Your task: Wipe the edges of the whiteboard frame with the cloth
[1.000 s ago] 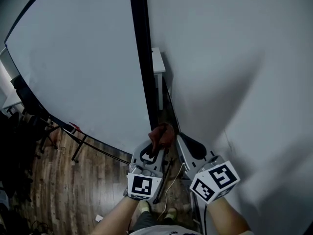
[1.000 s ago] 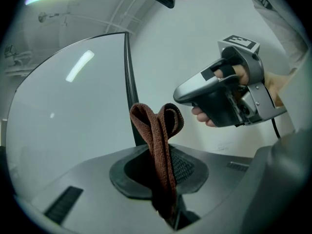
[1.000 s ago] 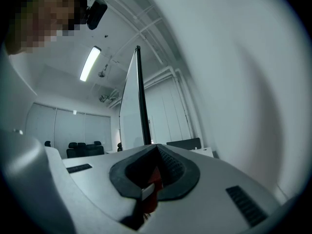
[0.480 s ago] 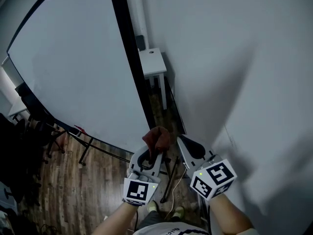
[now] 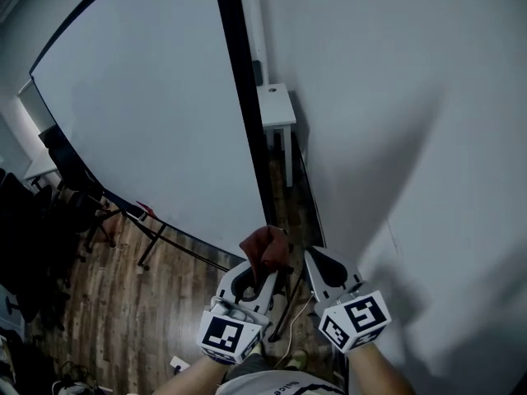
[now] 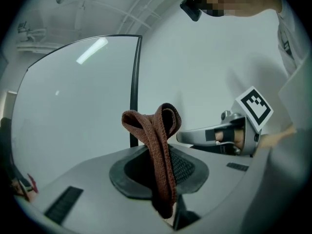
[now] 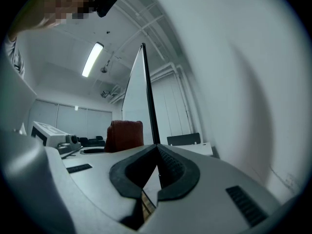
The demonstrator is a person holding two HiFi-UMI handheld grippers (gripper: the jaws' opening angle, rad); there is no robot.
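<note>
The whiteboard (image 5: 148,130) stands at the left, its black frame edge (image 5: 247,113) running down the middle of the head view. My left gripper (image 5: 260,268) is shut on a folded brown cloth (image 5: 265,248), which sticks up between the jaws just below the lower end of that edge. The cloth (image 6: 155,130) loops over the pads, with the frame edge (image 6: 134,82) behind it. My right gripper (image 5: 317,260) is beside it on the right, its jaws shut with nothing in them. From the right gripper (image 7: 157,149) I see the cloth (image 7: 125,135) left of the frame edge (image 7: 148,101).
A plain wall (image 5: 395,138) rises close on the right. A small white table (image 5: 277,105) stands in the gap between board and wall. The board's black stand legs (image 5: 156,237) and dark chairs (image 5: 49,196) are over the wood floor (image 5: 140,311) at the left.
The head view has shifted, and both grippers sit slightly lower in it. The left gripper still holds the cloth by the bottom of the frame edge.
</note>
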